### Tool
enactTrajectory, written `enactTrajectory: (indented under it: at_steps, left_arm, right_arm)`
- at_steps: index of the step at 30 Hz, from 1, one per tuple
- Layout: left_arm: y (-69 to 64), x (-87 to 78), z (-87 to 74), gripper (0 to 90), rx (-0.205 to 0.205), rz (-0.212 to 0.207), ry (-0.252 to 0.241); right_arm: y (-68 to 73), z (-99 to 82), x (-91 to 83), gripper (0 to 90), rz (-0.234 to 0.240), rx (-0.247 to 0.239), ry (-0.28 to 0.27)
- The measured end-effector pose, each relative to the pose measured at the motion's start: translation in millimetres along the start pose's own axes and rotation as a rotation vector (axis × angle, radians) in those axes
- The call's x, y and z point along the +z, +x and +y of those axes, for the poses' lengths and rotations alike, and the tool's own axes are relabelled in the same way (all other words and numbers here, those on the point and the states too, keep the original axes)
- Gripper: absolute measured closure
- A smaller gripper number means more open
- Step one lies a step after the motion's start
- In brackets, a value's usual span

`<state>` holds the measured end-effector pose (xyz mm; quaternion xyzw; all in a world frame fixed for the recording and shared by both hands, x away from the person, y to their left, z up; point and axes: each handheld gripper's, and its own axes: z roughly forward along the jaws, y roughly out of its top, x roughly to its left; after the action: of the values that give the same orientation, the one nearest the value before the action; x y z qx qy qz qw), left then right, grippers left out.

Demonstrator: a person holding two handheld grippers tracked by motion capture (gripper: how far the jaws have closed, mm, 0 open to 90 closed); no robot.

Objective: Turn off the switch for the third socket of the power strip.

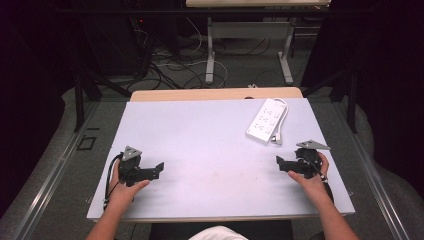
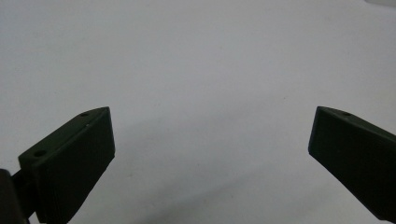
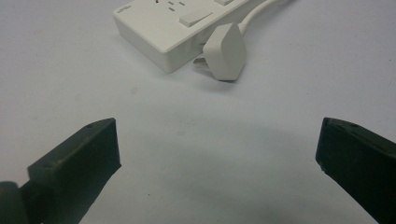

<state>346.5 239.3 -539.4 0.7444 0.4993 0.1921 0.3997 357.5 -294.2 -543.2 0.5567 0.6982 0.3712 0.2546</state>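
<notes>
A: Where was the left gripper (image 1: 159, 169), and how did its jaws stand?

B: In the high view it rested low over the near left part of the table (image 1: 200, 150), held by the person's left hand (image 1: 125, 187), with its jaws pointing toward the middle of the table. In the left gripper view the two black jaws stood wide apart, with bare tabletop between them. It held nothing.

A: And the right gripper (image 1: 279, 161)?

B: It was held by the right hand (image 1: 310, 177) at the near right part of the table, its jaws pointing inward toward the left gripper. The two grippers were well apart. In the right gripper view (image 3: 217, 149) the jaws were spread fully, and bare tabletop lay between them. Nothing was gripped.

A: Where was the power strip (image 1: 265, 121)?

B: It was a white unit lying flat on the far right part of the table, set at an angle, beyond the right gripper and apart from it. Its white cable (image 1: 285, 112) looped along its right side. In the right gripper view, the power strip (image 3: 173, 28) lay ahead of the jaws, and its white plug (image 3: 225, 51) lay on the tabletop just beside the strip's near corner, prongs toward the strip. Whether the plug touched the housing could not be told.

A: Was either gripper in contact with the strip?

B: No. Both were clear of it.
</notes>
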Motion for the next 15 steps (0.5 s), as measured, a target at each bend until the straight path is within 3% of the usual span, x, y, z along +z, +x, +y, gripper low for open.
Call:
enactTrajectory:
  at_steps: [8, 15]
  left_arm:
    - [-3.9, -0.6, 0.8, 0.2, -0.003, 0.012, -0.006]
    - [-9.6, -1.5, -0.9, 0.2, 0.005, 0.017, -0.009]
  right_arm:
    - [-1.0, 1.4, -8.1, 0.0, -0.006, 0.010, -0.006]
    - [6.2, 3.9, -9.8, 0.0, 0.007, -0.056, 0.010]
